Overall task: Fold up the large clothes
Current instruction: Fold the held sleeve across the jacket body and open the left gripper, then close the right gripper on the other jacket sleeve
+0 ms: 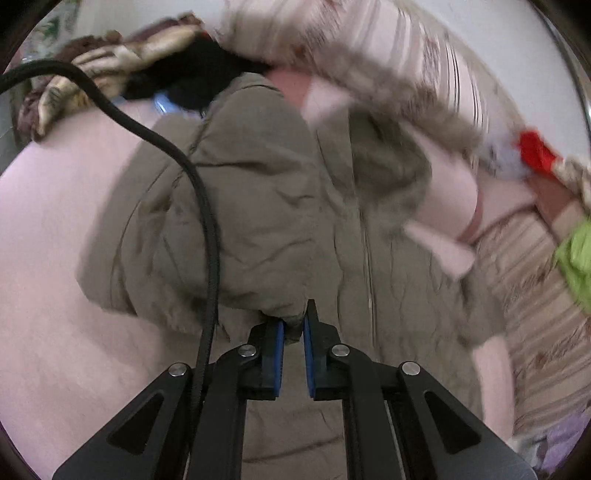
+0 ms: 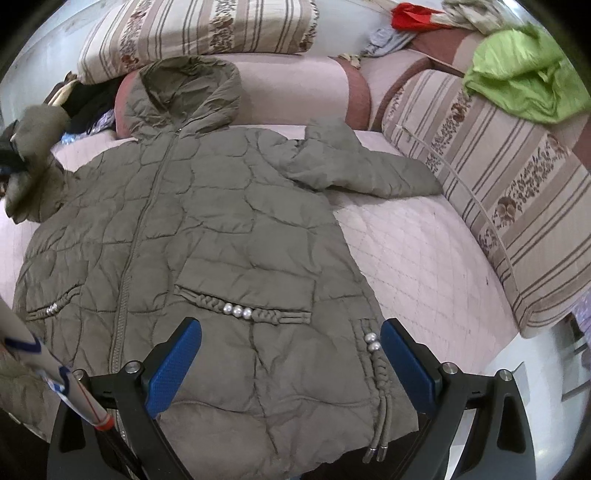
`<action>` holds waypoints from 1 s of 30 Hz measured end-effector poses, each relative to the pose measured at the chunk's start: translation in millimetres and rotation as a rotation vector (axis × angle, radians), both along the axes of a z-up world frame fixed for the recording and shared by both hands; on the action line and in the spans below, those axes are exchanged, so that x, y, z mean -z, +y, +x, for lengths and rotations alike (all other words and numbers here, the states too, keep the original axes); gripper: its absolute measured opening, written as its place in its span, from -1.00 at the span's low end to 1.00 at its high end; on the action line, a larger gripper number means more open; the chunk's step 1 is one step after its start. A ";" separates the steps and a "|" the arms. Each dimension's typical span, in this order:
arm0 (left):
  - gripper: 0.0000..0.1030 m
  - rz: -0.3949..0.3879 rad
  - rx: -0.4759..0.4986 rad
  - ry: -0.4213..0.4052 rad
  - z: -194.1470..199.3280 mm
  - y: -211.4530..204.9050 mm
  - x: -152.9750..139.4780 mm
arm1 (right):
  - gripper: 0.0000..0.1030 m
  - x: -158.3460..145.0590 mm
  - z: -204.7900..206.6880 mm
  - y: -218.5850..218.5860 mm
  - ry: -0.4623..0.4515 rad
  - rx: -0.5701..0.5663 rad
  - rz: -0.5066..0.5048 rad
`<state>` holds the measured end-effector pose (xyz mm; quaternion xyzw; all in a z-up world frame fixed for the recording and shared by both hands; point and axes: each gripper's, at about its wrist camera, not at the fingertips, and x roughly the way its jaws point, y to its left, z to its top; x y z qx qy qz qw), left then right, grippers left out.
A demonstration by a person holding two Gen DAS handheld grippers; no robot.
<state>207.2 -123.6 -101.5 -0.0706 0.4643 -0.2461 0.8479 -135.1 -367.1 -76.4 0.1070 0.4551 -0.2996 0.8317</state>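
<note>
An olive quilted hooded coat (image 2: 207, 229) lies front up on a pink quilted bed (image 2: 417, 251), zipper shut, hood toward the pillows. Its right sleeve (image 2: 365, 166) lies out flat. My left gripper (image 1: 293, 326) is shut on the cuff of the left sleeve (image 1: 236, 206) and holds it lifted over the coat; that sleeve also shows raised at the left edge of the right wrist view (image 2: 33, 166). My right gripper (image 2: 291, 354) is open and empty, above the coat's lower hem near the pearl-trimmed pocket (image 2: 236, 310).
Striped floral pillows (image 2: 192, 33) line the head of the bed and a striped bolster (image 2: 509, 192) runs along the right side. A green cloth (image 2: 524, 74), a red cloth (image 2: 410, 16) and dark clothes (image 1: 199, 74) lie around. A black cable (image 1: 207, 221) hangs across the left wrist view.
</note>
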 end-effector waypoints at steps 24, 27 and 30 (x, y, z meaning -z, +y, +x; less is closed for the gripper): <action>0.11 0.404 -0.064 -0.156 -84.3 39.1 41.2 | 0.93 34.2 159.7 -19.8 -0.124 -0.160 0.353; 0.11 0.333 -0.092 -0.120 -79.3 55.8 45.2 | 0.92 53.2 205.7 -20.6 -0.106 -0.165 0.436; 0.11 0.292 -0.116 -0.119 -78.0 70.1 39.7 | 0.70 74.0 241.9 -17.7 -0.078 -0.174 0.538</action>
